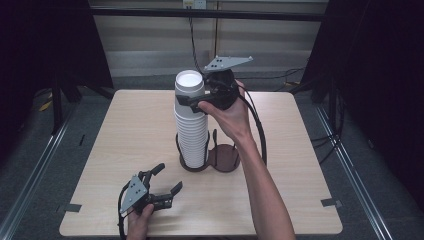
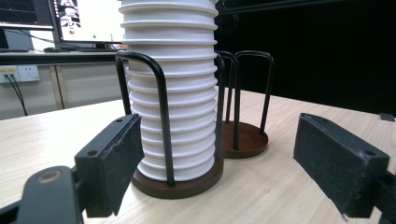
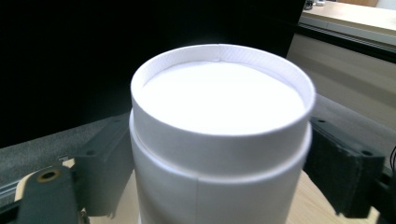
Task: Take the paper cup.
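Here the work in hand is lifting the top paper cup (image 1: 189,85) off the stack of inverted white cups (image 1: 192,132) that stands in the left ring of a dark two-place wire cup holder (image 1: 223,159), near the middle of the wooden table (image 1: 125,130). The right gripper (image 1: 192,101) reaches the stack from about 3 o'clock, and in the right gripper view its two black pads sit at 9 and 3 o'clock of the upturned cup (image 3: 219,135), close against its wall; I judge them to be pressing on it, though the contact itself is hard to confirm, since the wall shows no dent. The step looks like the grasp itself, just before the pull. The next move calls for a firm but gentle squeeze, then a straight lift so that only one cup comes away and the stack does not lean against the holder's wire loops (image 2: 161,112). The left gripper (image 1: 167,180) rests low at about 7 o'clock of the holder, well apart from it, with its jaws spread and nothing between them; in the left gripper view they frame the stack's base from a distance. The stack's top is cut off there, the cup count is hard to tell, and the holder's right ring (image 2: 245,140) appears vacant.
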`<state>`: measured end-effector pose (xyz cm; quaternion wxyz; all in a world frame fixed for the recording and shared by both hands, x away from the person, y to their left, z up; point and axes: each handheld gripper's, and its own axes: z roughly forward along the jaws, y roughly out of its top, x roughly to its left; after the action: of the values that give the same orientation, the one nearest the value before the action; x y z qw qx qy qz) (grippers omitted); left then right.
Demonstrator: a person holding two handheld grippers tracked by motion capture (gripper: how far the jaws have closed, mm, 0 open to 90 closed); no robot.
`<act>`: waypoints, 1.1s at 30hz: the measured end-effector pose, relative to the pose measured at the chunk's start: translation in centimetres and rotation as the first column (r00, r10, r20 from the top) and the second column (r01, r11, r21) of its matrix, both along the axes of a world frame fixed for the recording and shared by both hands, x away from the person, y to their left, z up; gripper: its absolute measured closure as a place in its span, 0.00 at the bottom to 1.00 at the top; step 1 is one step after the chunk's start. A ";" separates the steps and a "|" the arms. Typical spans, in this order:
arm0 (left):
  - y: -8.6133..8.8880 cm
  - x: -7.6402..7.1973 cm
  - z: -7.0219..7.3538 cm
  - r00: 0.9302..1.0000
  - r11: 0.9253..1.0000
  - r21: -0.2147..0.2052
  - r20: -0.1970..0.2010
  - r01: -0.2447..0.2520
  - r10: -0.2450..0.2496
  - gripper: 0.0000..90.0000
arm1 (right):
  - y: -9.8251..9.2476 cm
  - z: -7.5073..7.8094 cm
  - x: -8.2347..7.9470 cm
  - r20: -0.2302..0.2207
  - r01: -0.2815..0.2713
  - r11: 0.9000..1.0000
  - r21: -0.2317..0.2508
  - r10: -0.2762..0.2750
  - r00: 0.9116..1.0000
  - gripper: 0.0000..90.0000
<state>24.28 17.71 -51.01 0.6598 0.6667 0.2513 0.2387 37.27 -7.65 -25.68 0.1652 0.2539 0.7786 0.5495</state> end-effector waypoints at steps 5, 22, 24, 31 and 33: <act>0.0 0.0 0.0 1.000 1.000 0.000 0.000 0.000 0.000 0.17 | 0.3 0.2 -0.1 0.008 0.007 1.000 -0.017 -0.006 1.000 0.22; 0.0 0.0 0.0 1.000 1.000 0.000 0.000 0.000 0.000 0.17 | 0.0 1.3 -0.7 0.061 0.019 0.998 0.053 -0.022 0.998 0.23; 0.0 0.0 0.0 1.000 1.000 0.000 0.000 0.000 0.000 0.17 | 0.0 1.5 -0.7 0.063 0.021 0.998 0.057 -0.025 0.998 0.23; 0.0 0.0 0.0 1.000 1.000 0.000 0.000 0.000 0.000 0.17 | -0.4 2.1 -1.1 0.086 0.025 0.994 0.105 -0.034 0.996 0.24; 0.0 0.0 0.0 1.000 1.000 0.000 0.000 0.000 0.000 0.17 | -0.5 2.3 -1.2 0.088 0.022 0.995 0.102 -0.031 0.996 0.24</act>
<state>24.28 17.72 -51.01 0.6598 0.6667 0.2512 0.2389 36.08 -8.13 -23.41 0.1943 0.2473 0.7381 0.5968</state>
